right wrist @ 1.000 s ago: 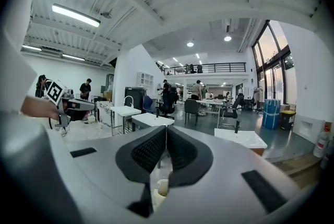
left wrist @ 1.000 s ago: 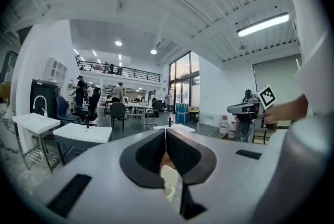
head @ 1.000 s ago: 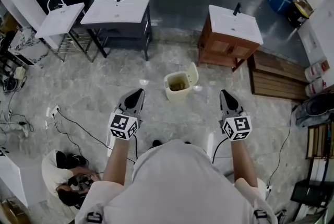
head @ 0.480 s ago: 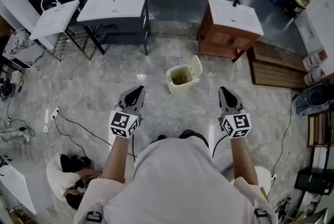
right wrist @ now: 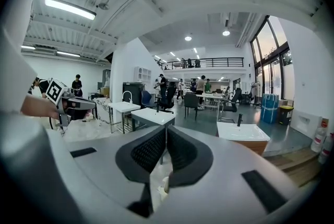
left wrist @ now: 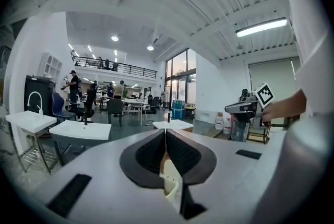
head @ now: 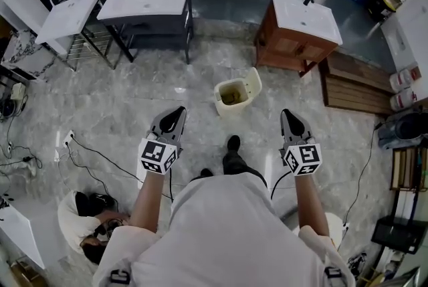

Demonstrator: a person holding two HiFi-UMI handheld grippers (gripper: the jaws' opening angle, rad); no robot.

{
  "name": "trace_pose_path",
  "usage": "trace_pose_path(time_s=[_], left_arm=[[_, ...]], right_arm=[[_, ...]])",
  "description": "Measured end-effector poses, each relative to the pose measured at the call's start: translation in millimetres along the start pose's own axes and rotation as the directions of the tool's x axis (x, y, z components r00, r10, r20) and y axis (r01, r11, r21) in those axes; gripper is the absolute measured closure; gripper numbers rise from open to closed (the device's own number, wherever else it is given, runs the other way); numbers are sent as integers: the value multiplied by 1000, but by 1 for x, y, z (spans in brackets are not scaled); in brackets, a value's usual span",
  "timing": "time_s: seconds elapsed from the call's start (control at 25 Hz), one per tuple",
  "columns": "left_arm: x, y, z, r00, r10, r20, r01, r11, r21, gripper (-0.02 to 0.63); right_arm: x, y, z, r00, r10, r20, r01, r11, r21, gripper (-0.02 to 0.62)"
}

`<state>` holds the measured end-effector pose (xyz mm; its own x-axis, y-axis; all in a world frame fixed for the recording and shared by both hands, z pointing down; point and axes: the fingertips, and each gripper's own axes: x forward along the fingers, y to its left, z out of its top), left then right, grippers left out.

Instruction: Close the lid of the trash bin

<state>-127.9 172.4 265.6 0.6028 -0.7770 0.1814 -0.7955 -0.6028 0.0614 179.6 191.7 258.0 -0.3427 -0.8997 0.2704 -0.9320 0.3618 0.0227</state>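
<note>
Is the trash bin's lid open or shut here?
Open: in the head view the lid stands up from the right edge of the trash bin, and the bin's inside shows.

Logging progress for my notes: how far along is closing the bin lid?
Done: nothing; the small cream plastic trash bin on the marble floor has its hinged lid standing open. In hand: nothing; left gripper and right gripper are shut, empty, short of the bin. Left: reach it and push the lid down.
</note>
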Motion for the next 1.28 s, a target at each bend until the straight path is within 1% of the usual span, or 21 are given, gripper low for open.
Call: trace_pose_path(time_s=[0.28,0.4,0.64,1.0,1.28], left_arm=[[36,16,-5,999,36,-20,-36,999,-6,586],[57,17,-2,999,38,-20,-37,999,10,586],[100,22,1,998,56,-26,-55,998,4,586],[160,28,-1,994,99,-49,-99,995,-7,586],[200,33,-7,989,121,-88,-123,992,-12,586]], right_arm=[[49,-20,-2,999,41,-21,-41,999,-12,565],[70,-34,-2,998,60,-27,-61,998,-17,565],[110,-62,0,994,98,-41,-101,994,-53,565],[164,-110,-7,987,153,-55,-155,987,-48,565],[197,-140,-22,976,198,-93,-202,979,-32,565]])
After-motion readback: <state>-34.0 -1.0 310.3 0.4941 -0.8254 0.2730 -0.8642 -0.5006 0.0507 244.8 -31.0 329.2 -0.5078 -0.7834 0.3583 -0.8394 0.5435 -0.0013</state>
